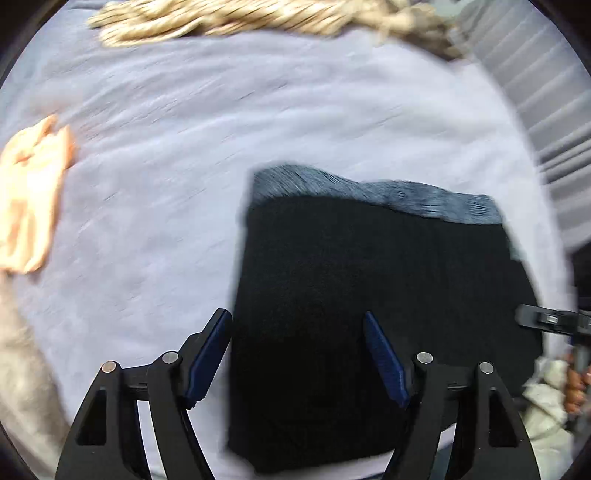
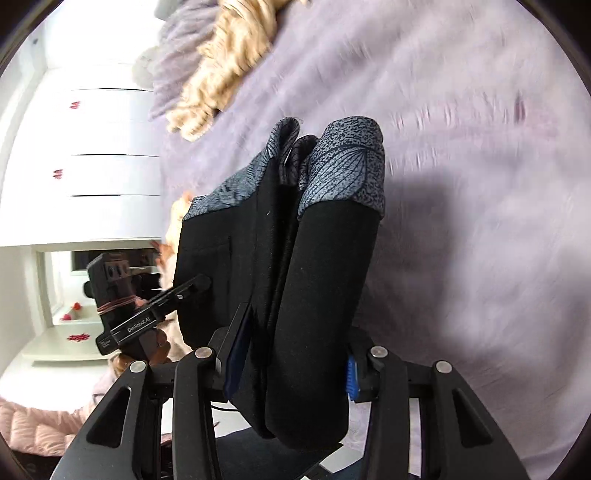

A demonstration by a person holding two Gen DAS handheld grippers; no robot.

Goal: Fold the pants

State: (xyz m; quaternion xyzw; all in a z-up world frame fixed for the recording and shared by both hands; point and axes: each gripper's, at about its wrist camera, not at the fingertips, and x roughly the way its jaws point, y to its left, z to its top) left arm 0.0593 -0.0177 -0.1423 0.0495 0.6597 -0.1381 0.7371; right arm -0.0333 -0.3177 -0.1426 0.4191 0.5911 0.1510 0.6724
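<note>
Between the right gripper's (image 2: 291,363) closed pads hangs the folded black pants (image 2: 317,295), soft, limp and light, best pinched at thick folded edges, while the left gripper (image 1: 297,354) hovers half-open and empty above them over the lilac bedspread (image 1: 166,166).

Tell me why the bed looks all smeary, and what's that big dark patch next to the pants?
Left wrist view: the lilac bedspread and tan striped fabric are streaked by motion blur, and the fisheye lens bends the edges round. Right wrist view: the pants look fairly sharp, the bedspread behind smears, and the dark patch is a shadow.
</note>
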